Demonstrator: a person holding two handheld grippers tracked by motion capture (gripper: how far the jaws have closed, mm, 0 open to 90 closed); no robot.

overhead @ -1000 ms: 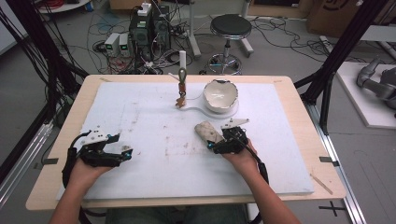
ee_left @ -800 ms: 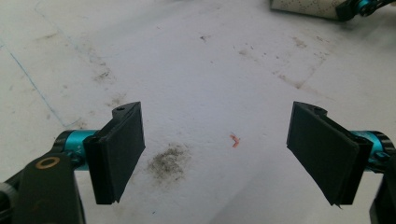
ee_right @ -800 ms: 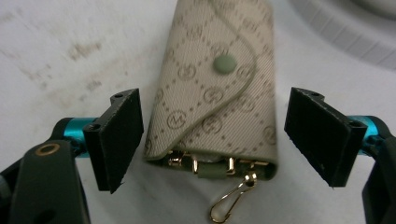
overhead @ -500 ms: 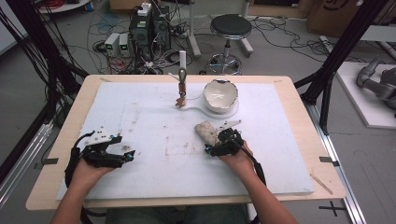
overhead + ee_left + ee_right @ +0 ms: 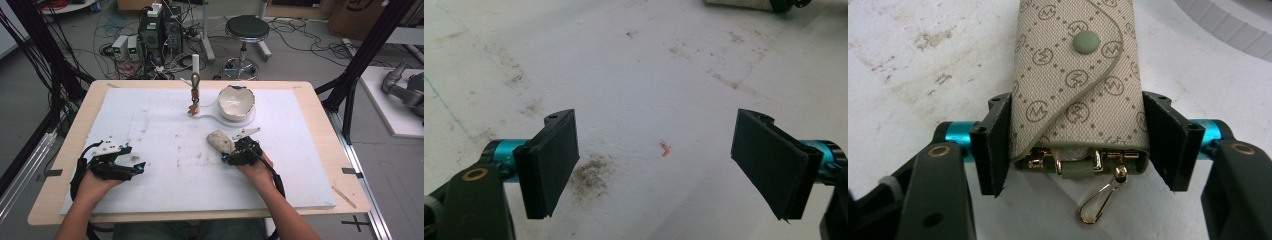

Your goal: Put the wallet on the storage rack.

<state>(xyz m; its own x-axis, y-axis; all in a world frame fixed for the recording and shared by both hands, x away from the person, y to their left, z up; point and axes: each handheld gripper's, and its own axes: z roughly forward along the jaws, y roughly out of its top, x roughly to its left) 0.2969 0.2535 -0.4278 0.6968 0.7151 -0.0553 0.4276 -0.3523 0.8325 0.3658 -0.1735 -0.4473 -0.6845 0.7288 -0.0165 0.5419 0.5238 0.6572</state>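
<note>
R claw [image 5: 1075, 150] has just been closing and is now pinching the pouch [image 5: 1075, 85] at its near end, pads touching both sides, gold clip dangling out the bottom. Pouch is lying flat on the white surface [image 5: 165, 130], mid-right, w/ a bowl [image 5: 235, 101] sitting behind it. L claw [image 5: 659, 162] is hanging wide w/ nothing in it, hovering over a stained patch, well apart from the pouch.

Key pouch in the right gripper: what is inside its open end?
Inside the key pouch, clamped by the right gripper, gold key hooks sit in a row, and one clasp hangs out. The snapped flap covers everything deeper inside.
</note>
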